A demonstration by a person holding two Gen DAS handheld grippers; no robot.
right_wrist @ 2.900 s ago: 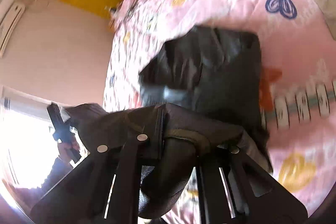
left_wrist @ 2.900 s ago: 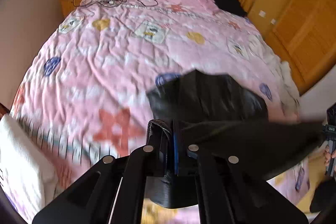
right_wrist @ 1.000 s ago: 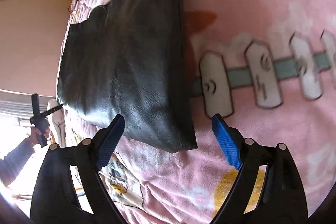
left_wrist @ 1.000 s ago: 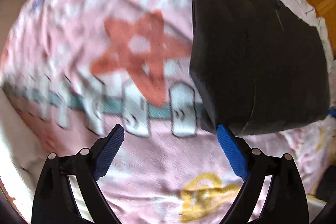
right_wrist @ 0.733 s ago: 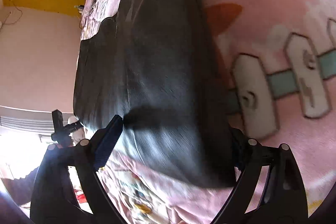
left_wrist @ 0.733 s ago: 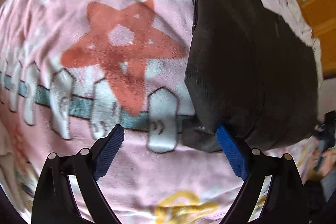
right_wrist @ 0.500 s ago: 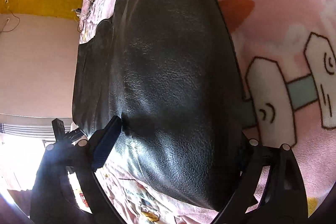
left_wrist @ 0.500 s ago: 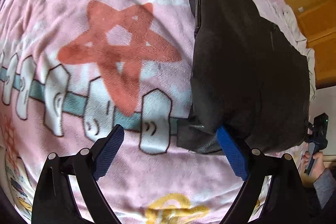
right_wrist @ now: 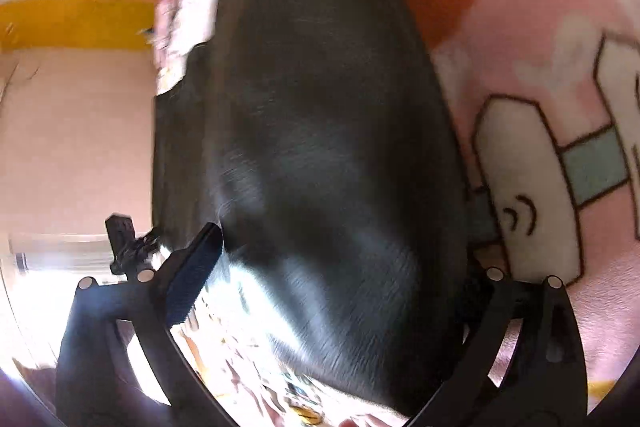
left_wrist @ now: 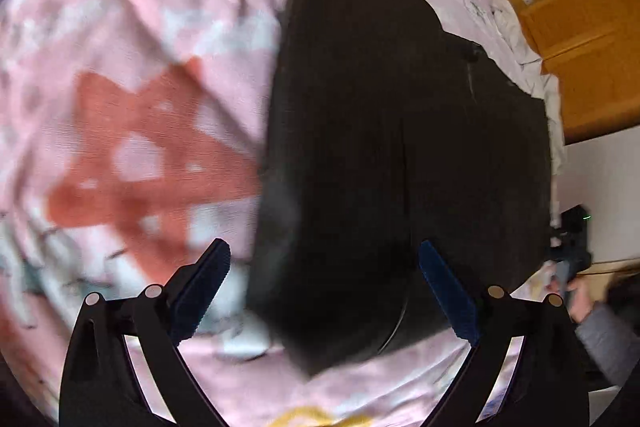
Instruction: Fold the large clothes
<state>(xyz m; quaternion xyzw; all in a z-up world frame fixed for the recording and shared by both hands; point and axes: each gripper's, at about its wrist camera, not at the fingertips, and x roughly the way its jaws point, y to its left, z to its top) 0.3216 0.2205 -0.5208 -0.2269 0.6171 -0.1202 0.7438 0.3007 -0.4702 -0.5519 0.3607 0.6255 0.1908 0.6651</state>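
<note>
One black leather-look garment point(left_wrist: 400, 147), folded, flat on pink patterned blanket point(left_wrist: 140, 27) over bed. Near corner between jaws of left gripper point(left_wrist: 324, 291), spread wide, pads clear of fabric. Right gripper point(right_wrist: 340, 267) jaws just been opening, now wide, straddling garment's end; right pad hidden behind fabric, contact not discernible. Both views motion-blurred. One orange star, white fence print beside garment. Wooden wardrobe point(left_wrist: 580, 47) cut off at edge.

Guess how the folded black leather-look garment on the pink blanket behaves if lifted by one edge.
The folded black leather-look garment would probably droop and unfold: it lies in loose stacked layers. Its sheen suggests a smooth, possibly slippery surface. The thick folded edge hints it is fairly heavy, though that is uncertain.
</note>
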